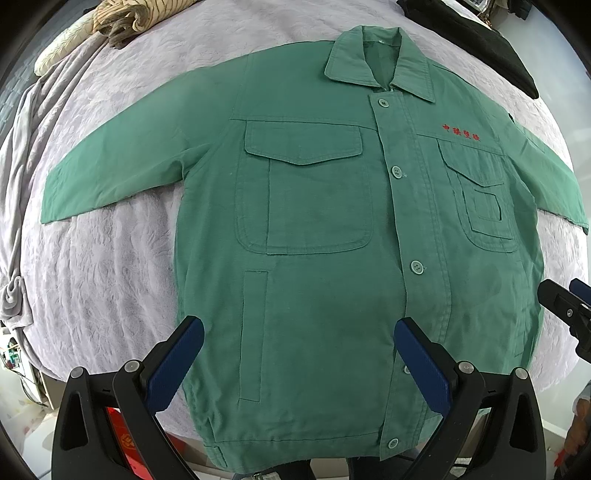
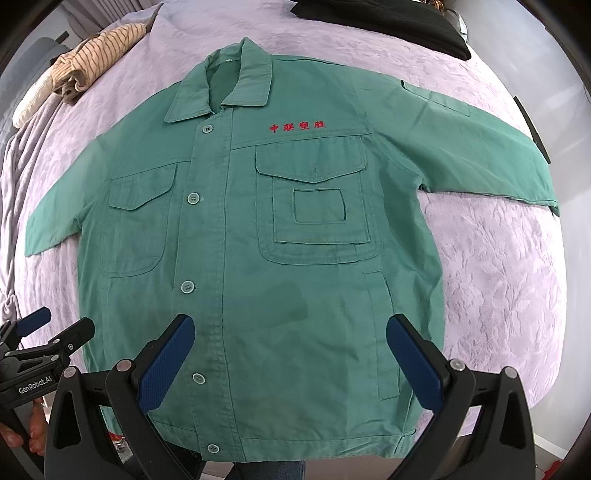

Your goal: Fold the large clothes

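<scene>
A green work jacket (image 1: 314, 229) (image 2: 258, 266) lies flat and buttoned on the bed, front up, collar at the far end, both sleeves spread out to the sides. Red embroidered characters (image 2: 297, 126) sit above one chest pocket. My left gripper (image 1: 299, 328) hovers open over the lower hem, on the jacket's left half as I see it. My right gripper (image 2: 290, 325) hovers open over the hem's right half. Neither holds any cloth. In the right wrist view the left gripper (image 2: 55, 328) shows at the lower left edge.
The bed is covered by a pale lilac textured blanket (image 1: 110, 258) (image 2: 498, 277). A striped beige garment (image 1: 122, 18) (image 2: 96, 51) lies bunched at the far left. A black garment (image 1: 476, 40) (image 2: 388, 22) lies at the far right. The blanket's edge hangs off the left side.
</scene>
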A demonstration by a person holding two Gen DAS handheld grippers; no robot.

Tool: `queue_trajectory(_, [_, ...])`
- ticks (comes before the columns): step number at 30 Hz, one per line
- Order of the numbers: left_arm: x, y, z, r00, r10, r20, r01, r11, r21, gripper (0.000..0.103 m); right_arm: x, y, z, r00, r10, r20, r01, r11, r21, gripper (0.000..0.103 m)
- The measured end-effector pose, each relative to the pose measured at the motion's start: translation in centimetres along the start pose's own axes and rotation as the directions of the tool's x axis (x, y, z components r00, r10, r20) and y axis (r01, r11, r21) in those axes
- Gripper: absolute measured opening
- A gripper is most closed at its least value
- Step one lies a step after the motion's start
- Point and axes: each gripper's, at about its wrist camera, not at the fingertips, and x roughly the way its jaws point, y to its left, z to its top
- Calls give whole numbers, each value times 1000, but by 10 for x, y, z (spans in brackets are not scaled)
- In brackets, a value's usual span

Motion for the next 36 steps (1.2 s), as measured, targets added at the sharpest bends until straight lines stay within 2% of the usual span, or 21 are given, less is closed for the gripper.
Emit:
queue_trajectory(8, [0,4,0,1000,25,-8,-25,1000,0,103,1,1,0,1000,-1,0,1,1000,0,103])
queue_trajectory(26, [2,6,-2,1000,-17,-3,17,1000,-9,103,3,5,1,1000,-5,-9,5,1000,-11,103])
queue_trajectory(36, [6,11,-2,999,-39,-27,39,999,-18,103,7,11,3,1000,-15,-22,15,1000,-23,103])
